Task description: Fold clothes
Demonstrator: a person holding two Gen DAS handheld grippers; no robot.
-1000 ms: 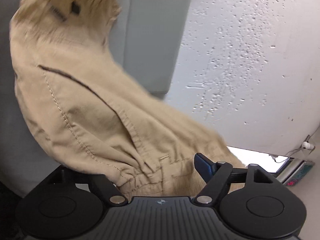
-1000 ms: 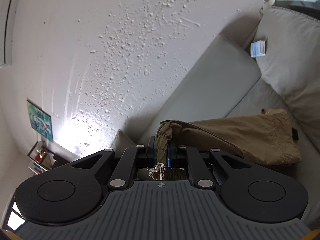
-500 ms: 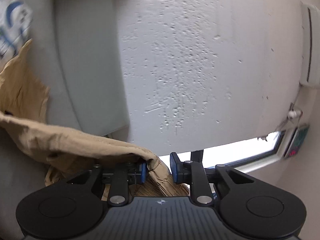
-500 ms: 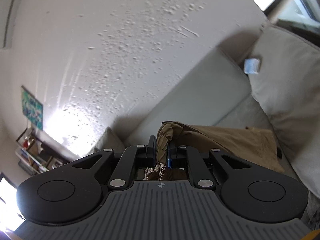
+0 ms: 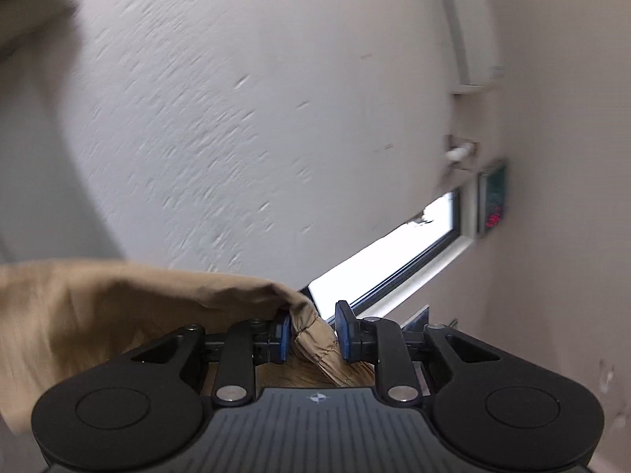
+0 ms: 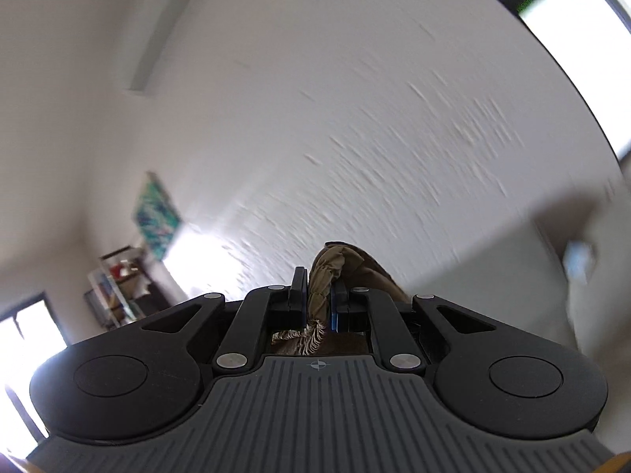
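Observation:
A tan garment (image 5: 118, 307) hangs to the left of my left gripper (image 5: 312, 329), whose jaws are closed on a stitched hem of it. In the right wrist view the same tan garment (image 6: 339, 264) is bunched between the pads of my right gripper (image 6: 319, 299), which is shut on it, with a frayed edge below the pads. Both grippers are raised and point up at a white textured wall. Most of the garment is hidden below the grippers.
A white textured wall (image 5: 276, 118) fills both views. A window (image 5: 386, 260) and a wall display with red digits (image 5: 495, 201) are at the right in the left view. A picture (image 6: 155, 213), a shelf (image 6: 118, 287) and a grey sofa back (image 6: 512, 276) show in the right view.
Both grippers have lifted and tilted upward with the garment. The sofa and most of the garment have dropped out of view. The left gripper has closed on the hem.

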